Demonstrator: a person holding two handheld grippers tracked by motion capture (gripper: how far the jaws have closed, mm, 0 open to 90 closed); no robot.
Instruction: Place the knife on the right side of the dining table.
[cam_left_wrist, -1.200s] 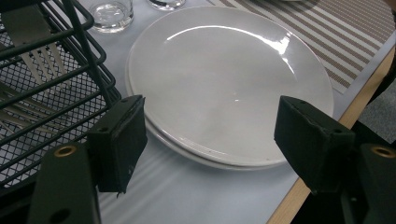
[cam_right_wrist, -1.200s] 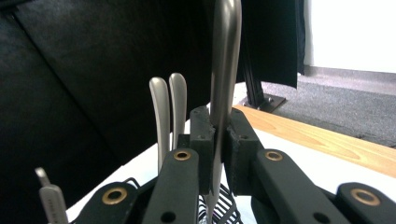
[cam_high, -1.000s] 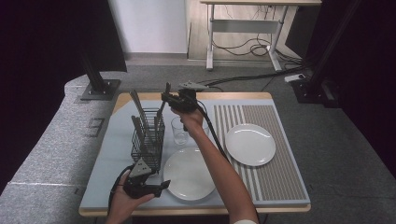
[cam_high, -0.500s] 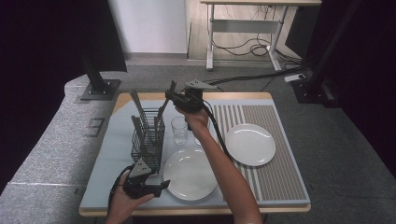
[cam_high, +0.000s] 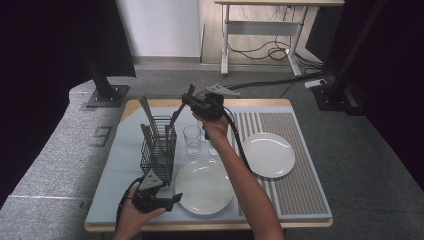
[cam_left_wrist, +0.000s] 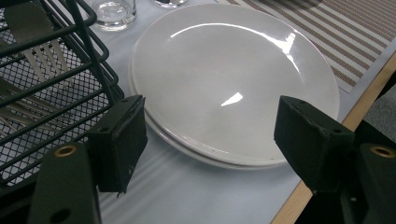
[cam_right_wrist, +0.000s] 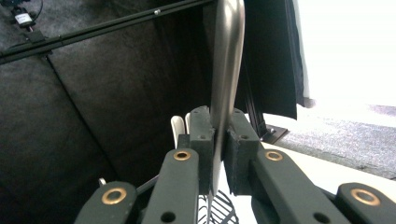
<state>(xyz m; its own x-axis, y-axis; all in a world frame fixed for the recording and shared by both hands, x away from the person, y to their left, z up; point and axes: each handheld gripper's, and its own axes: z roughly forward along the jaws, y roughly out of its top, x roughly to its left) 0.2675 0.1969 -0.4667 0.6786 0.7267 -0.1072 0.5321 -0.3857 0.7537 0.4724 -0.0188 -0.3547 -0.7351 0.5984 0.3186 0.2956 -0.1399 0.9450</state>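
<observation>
- The right gripper (cam_high: 192, 100) has its jaws clamped on a piece of cutlery (cam_right_wrist: 226, 65), flat metal pinched between the two pads, handle end sticking up past them.
- In the high view the cutlery (cam_high: 179, 114) slants from the gripper down into the rack (cam_high: 159, 150), its lower end among the wires at the rack's top; whether it is a knife, fork or spoon I cannot tell.
- It looks stiff, thin and light, and polished steel is slippery, so a grip across the flat faces well down the handle should keep it from swivelling.
- A pinch near the very tip would likely let it pivot under its own weight.
- The left gripper (cam_high: 165, 200) rests at the table's near edge, jaws wide apart and holding nothing.
- Between those jaws, farther off, lies the near plate (cam_left_wrist: 233, 84), apparently a stack of two.
- The rack stands just left of that plate and holds more cutlery upright.
- A glass (cam_high: 192, 139) stands beside the rack, behind the plate; it is fragile, so a swinging utensil should pass clear of it.
- A second plate (cam_high: 267, 154) sits on the striped mat (cam_high: 300, 190) to the right.
</observation>
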